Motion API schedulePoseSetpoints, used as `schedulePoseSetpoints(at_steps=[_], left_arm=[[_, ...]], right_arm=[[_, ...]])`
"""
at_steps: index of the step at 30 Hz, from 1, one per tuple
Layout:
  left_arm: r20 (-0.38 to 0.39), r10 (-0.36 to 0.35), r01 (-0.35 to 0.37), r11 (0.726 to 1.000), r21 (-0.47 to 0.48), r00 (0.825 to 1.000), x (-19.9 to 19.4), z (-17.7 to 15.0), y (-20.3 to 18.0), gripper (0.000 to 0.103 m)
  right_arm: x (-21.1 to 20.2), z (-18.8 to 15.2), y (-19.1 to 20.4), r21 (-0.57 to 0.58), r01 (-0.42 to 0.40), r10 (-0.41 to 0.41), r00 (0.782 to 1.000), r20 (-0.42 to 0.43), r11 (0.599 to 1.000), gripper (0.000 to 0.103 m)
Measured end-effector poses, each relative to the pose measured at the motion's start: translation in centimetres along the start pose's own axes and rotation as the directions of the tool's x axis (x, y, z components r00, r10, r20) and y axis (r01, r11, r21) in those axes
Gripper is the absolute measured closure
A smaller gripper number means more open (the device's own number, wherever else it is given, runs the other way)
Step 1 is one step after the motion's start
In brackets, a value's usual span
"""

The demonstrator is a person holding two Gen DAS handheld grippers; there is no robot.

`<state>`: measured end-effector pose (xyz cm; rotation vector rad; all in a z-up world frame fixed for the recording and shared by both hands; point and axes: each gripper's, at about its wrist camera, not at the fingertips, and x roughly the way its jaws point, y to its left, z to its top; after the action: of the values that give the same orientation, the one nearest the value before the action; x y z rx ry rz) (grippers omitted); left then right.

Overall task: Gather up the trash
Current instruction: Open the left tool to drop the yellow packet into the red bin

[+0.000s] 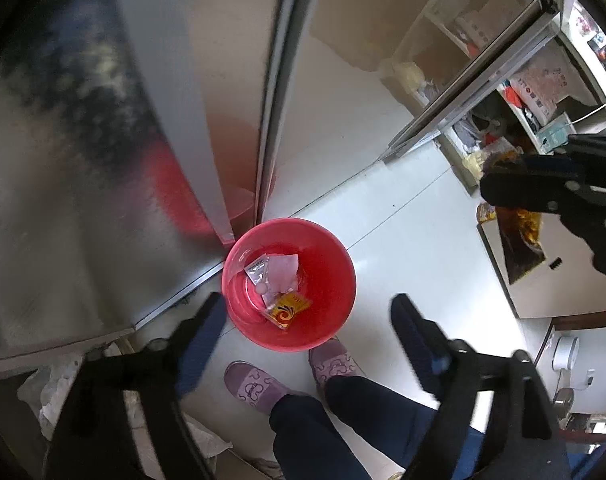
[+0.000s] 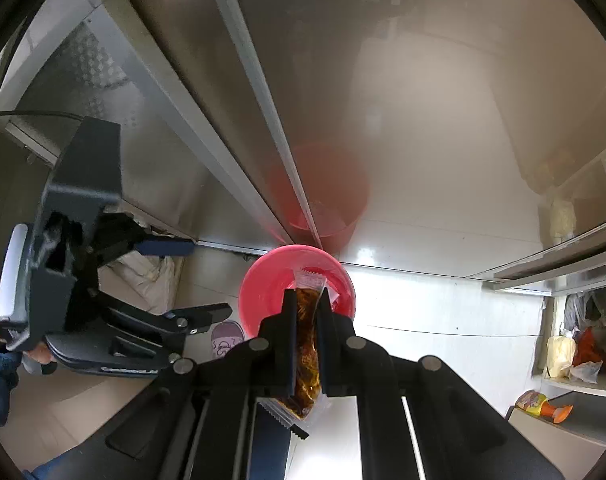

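A red bin stands on the white floor against a steel cabinet. Inside it lie a silver sachet, a pink wrapper and a yellow-orange wrapper. My left gripper hangs open above the bin's near rim with nothing between its fingers; the right wrist view shows it at the left. My right gripper is shut on a clear packet of brown sauce, held upright over the bin. In the left wrist view this packet dangles at the right.
Steel cabinet doors rise behind the bin. The person's purple slippers stand just in front of it. Open shelves with bags are at the right, beside a white table corner. White plastic bags lie at the lower left.
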<state>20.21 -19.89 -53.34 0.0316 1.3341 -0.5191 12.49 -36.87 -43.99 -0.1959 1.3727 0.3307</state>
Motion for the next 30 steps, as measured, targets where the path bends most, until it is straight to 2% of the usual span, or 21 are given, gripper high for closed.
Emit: schedulePoseSetpoints(at_steps=[2, 3, 4, 14, 23, 27, 29, 30], left_arm=[[0.002, 0.009, -0.009, 1.0, -0.003, 1.0, -0.5, -0.2, 0.3, 0.009], [0.007, 0.016, -0.016, 1.0, -0.002, 1.0, -0.9, -0.4, 0.4, 0.001], [0.016, 0.025, -0.025, 1.0, -0.002, 1.0, -1.2, -0.6, 0.5, 0.0], [0.035, 0.07, -0.067, 0.995, -0.074, 0.997, -3.4, -2.5, 3.2, 0.0], [0.034, 0.085, -0.08, 0.99, -0.12, 0.996, -3.2, -3.8, 5.2, 0.0], [0.033, 0.084, -0.079, 0.987, -0.137, 0.996, -3.0, -4.2, 5.4, 0.0], [0.033, 0.079, -0.073, 0.986, -0.15, 0.996, -3.1, -4.4, 5.5, 0.0], [0.034, 0.079, -0.073, 0.986, -0.152, 0.996, -3.3, -4.3, 5.4, 0.0]], right_arm=[[0.0, 0.0, 0.2, -0.002, 0.001, -0.001, 1.0, -0.002, 1.0, 0.096], [0.1, 0.0, 0.2, -0.002, 0.001, -0.001, 1.0, -0.002, 1.0, 0.096], [0.1, 0.0, 0.3, -0.003, 0.001, -0.001, 1.0, 0.0, 1.0, 0.096], [3.0, 0.1, 2.3, -0.039, -0.024, 0.023, 0.999, -0.035, 0.999, 0.096], [8.1, -0.4, 3.5, -0.062, -0.036, 0.029, 0.994, -0.101, 0.997, 0.095], [9.2, -0.8, 3.6, -0.059, -0.03, 0.023, 0.992, -0.125, 0.998, 0.095], [9.0, -0.9, 3.6, -0.059, -0.027, 0.019, 0.992, -0.122, 0.998, 0.091], [8.8, -0.9, 3.6, -0.062, -0.021, 0.013, 0.992, -0.123, 0.998, 0.084]])
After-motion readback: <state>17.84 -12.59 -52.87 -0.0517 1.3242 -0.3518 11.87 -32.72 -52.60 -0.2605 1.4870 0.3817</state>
